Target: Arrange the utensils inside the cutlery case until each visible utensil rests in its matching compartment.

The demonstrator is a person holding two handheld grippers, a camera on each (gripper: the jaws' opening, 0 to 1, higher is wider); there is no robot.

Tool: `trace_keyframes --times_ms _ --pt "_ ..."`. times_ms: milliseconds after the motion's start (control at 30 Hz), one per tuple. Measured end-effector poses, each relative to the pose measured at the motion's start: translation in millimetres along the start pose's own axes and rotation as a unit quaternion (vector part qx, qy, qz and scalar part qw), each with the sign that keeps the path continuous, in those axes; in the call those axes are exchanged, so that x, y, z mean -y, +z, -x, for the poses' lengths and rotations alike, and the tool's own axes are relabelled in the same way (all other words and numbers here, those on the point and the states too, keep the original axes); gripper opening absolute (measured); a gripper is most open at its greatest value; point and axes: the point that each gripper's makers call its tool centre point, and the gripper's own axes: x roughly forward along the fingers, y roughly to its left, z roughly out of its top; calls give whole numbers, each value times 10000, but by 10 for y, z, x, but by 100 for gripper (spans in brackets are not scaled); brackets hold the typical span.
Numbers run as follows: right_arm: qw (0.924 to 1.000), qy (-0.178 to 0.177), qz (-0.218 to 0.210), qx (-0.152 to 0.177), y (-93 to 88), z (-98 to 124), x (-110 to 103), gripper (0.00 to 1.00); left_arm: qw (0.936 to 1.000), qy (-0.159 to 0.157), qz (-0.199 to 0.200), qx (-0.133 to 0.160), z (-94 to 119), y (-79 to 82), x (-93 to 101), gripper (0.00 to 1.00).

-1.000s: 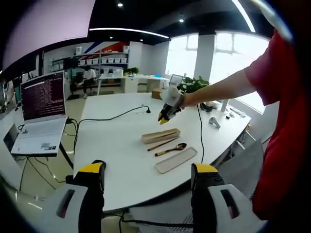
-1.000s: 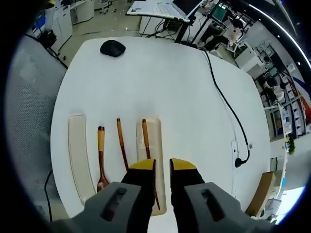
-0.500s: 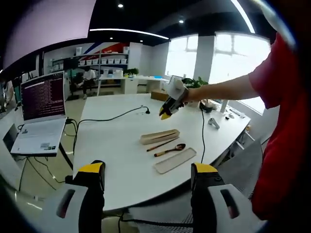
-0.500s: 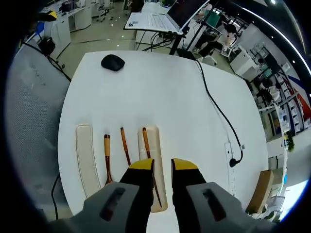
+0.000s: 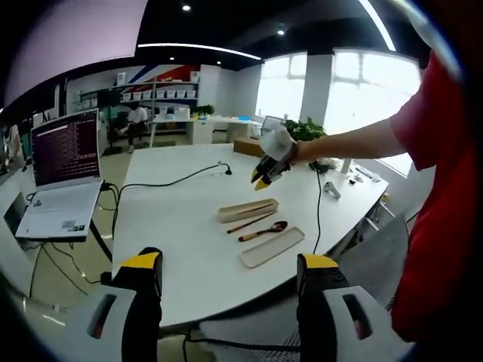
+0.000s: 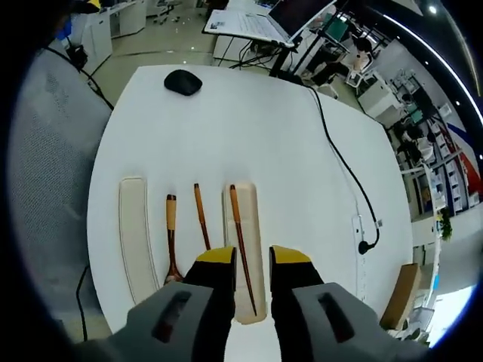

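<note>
In the right gripper view, the cutlery case (image 6: 247,249) lies on the white table (image 6: 249,128) just above the right gripper (image 6: 253,256), lower centre of the frame, with one wooden chopstick (image 6: 241,241) already resting lengthwise inside it. A second chopstick (image 6: 201,217) lies on the bare table just left of the case, the wooden spoon (image 6: 171,241) lies left of that, and the case lid (image 6: 134,237) lies furthest left, apart from the spoon. The right gripper hovers above the case with its jaws parted by a narrow gap and nothing between them; in the left gripper view it appears at upper centre, above the table. The left gripper (image 5: 230,268) sits at the bottom of its own view, short of the table edge, jaws spread wide and empty. Handling judgement: the chopstick and spoon are likely light, rigid and smooth, so they may roll or slip; grip each across the shaft near mid-length, the spoon on its handle rather than its bowl. The case appears shallow and light and may slide if nudged. A laptop (image 5: 64,177) at the left of the left gripper view shows lines of text too small to read; no brand or label is legible on the utensils or case.
</note>
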Motion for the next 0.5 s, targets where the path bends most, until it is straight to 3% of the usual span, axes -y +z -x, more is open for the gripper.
trace_keyframes --times_ms 67,333,467,500 --pt "9998 -34 151 -133 -27 -30 22 13 10000 27 9 -8 26 5 -25 75" --pt "9999 -51 57 95 126 -22 20 15 9999 96 71 0 59 -20 -66 75" --pt "9981 -154 -407 436 255 -30 -73 14 9999 102 73 2 52 -27 -63 75" --pt "9982 -134 -353 457 261 -34 -111 14 9999 112 98 17 48 -26 -66 75"
